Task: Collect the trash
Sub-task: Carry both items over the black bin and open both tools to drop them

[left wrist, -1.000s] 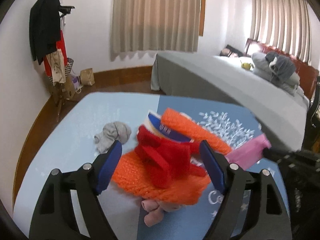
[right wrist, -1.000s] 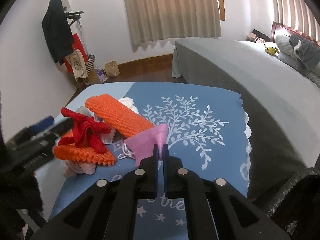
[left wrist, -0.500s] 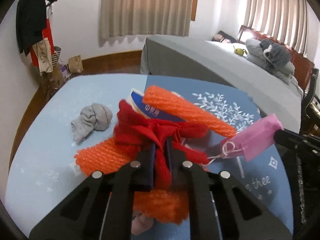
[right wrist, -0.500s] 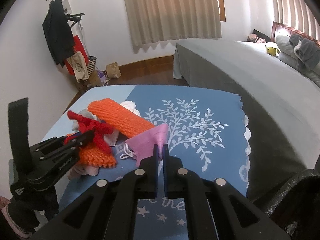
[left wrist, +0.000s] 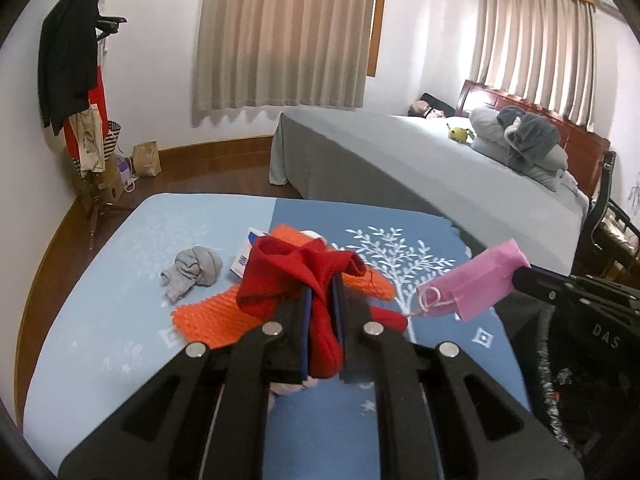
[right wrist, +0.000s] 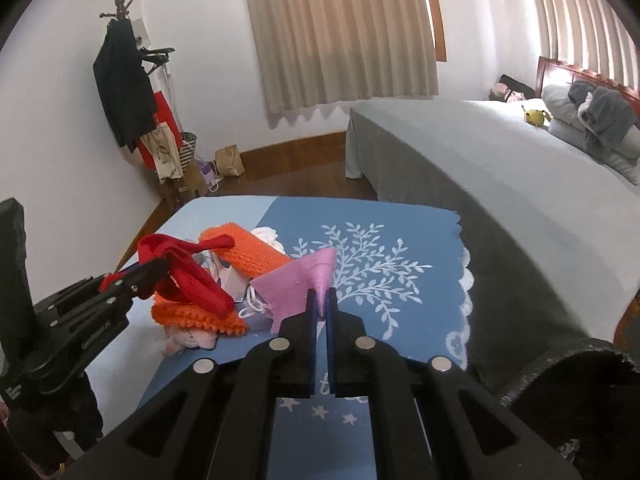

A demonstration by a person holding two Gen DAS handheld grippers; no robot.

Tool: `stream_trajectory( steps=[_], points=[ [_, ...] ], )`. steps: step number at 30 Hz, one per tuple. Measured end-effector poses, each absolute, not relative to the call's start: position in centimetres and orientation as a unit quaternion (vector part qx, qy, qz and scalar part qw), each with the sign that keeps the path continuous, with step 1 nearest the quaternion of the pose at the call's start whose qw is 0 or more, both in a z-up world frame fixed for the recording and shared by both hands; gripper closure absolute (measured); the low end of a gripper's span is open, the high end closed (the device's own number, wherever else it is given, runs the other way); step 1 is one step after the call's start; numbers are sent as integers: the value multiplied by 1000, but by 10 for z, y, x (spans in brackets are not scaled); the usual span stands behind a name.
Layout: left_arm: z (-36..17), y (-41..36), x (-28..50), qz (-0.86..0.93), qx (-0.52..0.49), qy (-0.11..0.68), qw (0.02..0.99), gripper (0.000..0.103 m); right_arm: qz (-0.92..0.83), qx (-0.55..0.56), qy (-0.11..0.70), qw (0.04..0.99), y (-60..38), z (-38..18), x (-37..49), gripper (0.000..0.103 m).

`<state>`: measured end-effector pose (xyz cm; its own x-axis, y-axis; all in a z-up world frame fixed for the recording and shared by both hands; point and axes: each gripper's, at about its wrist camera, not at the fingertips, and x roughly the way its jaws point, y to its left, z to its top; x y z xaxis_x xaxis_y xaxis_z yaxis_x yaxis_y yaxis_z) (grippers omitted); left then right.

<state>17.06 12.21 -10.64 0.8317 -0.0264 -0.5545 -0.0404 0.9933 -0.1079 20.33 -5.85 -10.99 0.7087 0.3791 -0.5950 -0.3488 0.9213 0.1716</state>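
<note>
Left hand-held gripper grasps the red fabric strip; right hand-held gripper grasps the pink paper bag. Orange knitted pieces and grey cloth wad remain on the worktop.

"DAS" in pale letters on black body of right gripper; other print illegible.

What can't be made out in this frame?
- Small blue-and-white box: left wrist view, print too small, mostly covered by the red knitted cloth.
- Pale pink item: right wrist view, tucked under the orange mesh net, unidentifiable.
- Black bag rim: cut off by the frame edge, contents unseen.
</note>
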Motion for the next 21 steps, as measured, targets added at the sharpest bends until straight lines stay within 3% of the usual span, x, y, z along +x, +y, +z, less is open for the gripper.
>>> stream_trajectory(
  steps=[21],
  points=[
    [-75, 35, 119, -77, -38, 271, 959, 95, 140, 35, 297, 944, -144, -70, 138, 99]
  ],
)
